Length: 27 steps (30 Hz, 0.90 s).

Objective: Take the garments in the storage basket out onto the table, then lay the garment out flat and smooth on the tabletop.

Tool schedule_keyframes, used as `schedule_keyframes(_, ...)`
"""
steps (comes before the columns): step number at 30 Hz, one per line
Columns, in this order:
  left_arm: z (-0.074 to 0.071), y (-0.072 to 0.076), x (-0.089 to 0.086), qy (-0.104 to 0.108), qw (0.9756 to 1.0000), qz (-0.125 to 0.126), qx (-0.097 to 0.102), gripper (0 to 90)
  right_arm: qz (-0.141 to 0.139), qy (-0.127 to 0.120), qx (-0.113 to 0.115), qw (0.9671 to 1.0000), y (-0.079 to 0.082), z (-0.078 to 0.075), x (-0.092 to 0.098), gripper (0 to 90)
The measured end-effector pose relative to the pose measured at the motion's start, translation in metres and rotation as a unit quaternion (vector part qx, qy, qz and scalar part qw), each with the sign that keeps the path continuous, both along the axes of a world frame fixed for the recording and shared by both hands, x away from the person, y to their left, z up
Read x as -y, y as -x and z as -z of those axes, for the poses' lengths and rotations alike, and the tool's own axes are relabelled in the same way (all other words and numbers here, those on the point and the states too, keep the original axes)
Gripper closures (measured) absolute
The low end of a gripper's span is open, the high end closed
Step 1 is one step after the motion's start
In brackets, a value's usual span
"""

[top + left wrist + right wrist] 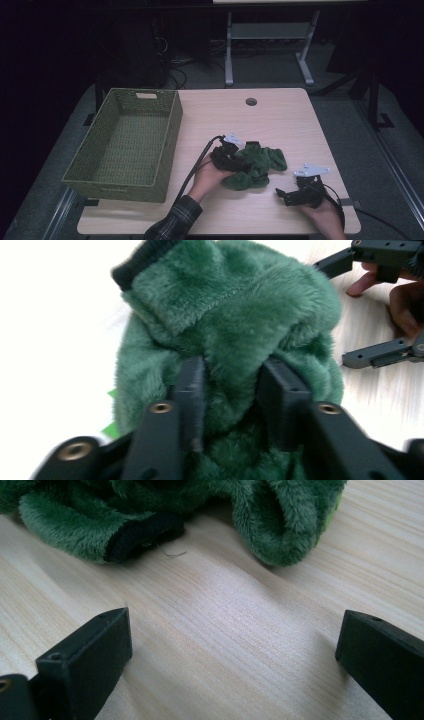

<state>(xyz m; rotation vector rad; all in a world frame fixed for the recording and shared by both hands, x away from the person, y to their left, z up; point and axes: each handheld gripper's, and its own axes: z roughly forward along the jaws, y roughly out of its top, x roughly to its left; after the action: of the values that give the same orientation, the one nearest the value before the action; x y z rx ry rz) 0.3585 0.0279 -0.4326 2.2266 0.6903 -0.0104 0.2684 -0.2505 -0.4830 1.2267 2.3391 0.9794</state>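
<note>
A green plush garment (257,162) with a black cuff (142,535) lies bunched on the wooden table (280,120), right of centre. My left gripper (234,159) reaches into its left side. In the left gripper view its jaws (230,385) stand partly apart with a puffy fold of the plush (235,315) between them, and the pads do not pinch it flat. My right gripper (281,196) rests near the table's front right, just short of the garment (280,525). Its jaws (235,645) are wide open over bare wood, with nothing between them.
A green woven basket (120,180) with nothing in it stands at the table's left side. A round cable hole (251,101) sits near the far edge. A white desk frame (270,45) stands on the floor beyond the table.
</note>
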Motion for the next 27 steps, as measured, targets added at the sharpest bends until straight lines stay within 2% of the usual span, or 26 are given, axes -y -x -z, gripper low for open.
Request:
schedule_keyframes(5,-0.020,0.014,-0.007,0.008,0.9997,0.012,0.017,56.0,0.000,0.000,0.000,1.0000,0.000,0.000,0.000,1.2)
schedule_keyframes(8,-0.027,0.023,-0.010,0.014,0.9996,0.019,0.018,55.9,0.005,0.003,-0.002,1.0000,0.001,-0.001,0.000,2.0)
schedule_keyframes(9,-0.028,0.027,-0.010,0.015,0.9995,0.022,0.018,55.9,0.003,0.005,-0.004,1.0000,0.001,-0.002,0.001,5.4)
schedule_keyframes(11,-0.029,0.032,-0.011,0.018,0.9993,0.028,0.016,56.0,0.001,0.004,0.008,1.0000,0.003,-0.006,0.002,6.8)
schedule_keyframes(15,-0.032,0.043,-0.013,0.022,0.9988,0.041,0.017,56.4,-0.010,-0.019,0.017,0.9996,0.007,-0.012,0.001,13.4)
schedule_keyframes(19,-0.031,0.055,-0.013,0.022,0.9983,0.051,0.017,56.9,-0.024,-0.018,0.003,0.9996,0.008,-0.011,-0.007,13.9)
schedule_keyframes(24,-0.020,0.066,-0.007,0.009,0.9977,0.065,0.017,56.5,-0.042,-0.022,-0.009,0.9988,0.009,-0.011,-0.018,16.7)
schedule_keyframes(27,-0.009,0.067,-0.002,-0.021,0.9969,0.073,0.022,54.9,-0.052,-0.029,-0.012,0.9981,0.009,-0.012,-0.024,19.6)
